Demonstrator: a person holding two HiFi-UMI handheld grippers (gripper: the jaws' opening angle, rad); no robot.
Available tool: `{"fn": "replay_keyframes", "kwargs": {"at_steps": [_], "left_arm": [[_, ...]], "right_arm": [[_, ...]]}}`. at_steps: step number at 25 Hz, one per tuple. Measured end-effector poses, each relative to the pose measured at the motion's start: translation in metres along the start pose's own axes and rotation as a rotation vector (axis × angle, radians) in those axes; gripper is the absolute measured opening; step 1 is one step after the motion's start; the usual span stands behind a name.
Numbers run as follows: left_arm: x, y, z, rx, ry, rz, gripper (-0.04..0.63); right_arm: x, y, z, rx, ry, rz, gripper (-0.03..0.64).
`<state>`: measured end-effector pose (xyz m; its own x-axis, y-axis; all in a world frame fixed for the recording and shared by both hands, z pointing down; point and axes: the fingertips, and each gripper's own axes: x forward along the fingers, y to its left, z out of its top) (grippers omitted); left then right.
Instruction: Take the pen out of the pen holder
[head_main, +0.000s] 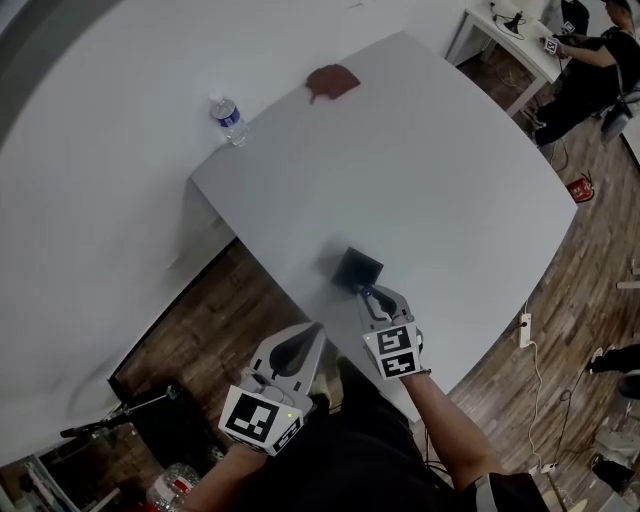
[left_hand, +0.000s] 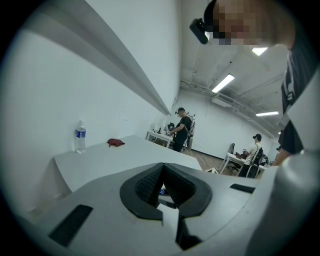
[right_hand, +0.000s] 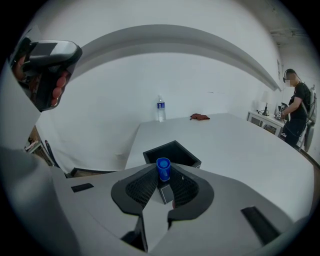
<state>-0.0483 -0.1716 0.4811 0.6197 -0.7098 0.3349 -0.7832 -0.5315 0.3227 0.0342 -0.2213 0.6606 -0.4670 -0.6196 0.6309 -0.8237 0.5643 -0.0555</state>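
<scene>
A black square pen holder (head_main: 356, 266) stands on the white table (head_main: 440, 170) near its front edge. A blue pen (right_hand: 163, 168) rises at the holder's (right_hand: 176, 151) near corner, its blue top (head_main: 365, 291) showing between the jaws. My right gripper (right_hand: 163, 174) is shut on the pen just below its top, both pads against it. The pen's lower end is hidden by the jaws. In the head view the right gripper (head_main: 371, 297) sits right at the holder's near side. My left gripper (head_main: 316, 332) hangs off the table's edge over the floor, tips together, holding nothing.
A water bottle (head_main: 229, 119) and a crumpled red cloth (head_main: 333, 80) lie at the table's far end by the white wall. People work at desks (head_main: 505, 35) to the far right. A power strip (head_main: 524, 330) lies on the wooden floor.
</scene>
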Motion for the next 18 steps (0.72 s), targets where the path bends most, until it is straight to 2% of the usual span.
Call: {"fn": "replay_keyframes", "kwargs": {"at_steps": [7,18], "left_arm": [[-0.001,-0.01,0.003,0.022,-0.02,-0.031,0.006],[-0.011,-0.034,0.013,0.067,-0.056,-0.091,0.006]], "right_arm": [[-0.024,-0.002,0.021,0.009,-0.024,-0.002,0.078],[-0.081,-0.002,0.065,0.041,-0.123,-0.051,0.078]]}}
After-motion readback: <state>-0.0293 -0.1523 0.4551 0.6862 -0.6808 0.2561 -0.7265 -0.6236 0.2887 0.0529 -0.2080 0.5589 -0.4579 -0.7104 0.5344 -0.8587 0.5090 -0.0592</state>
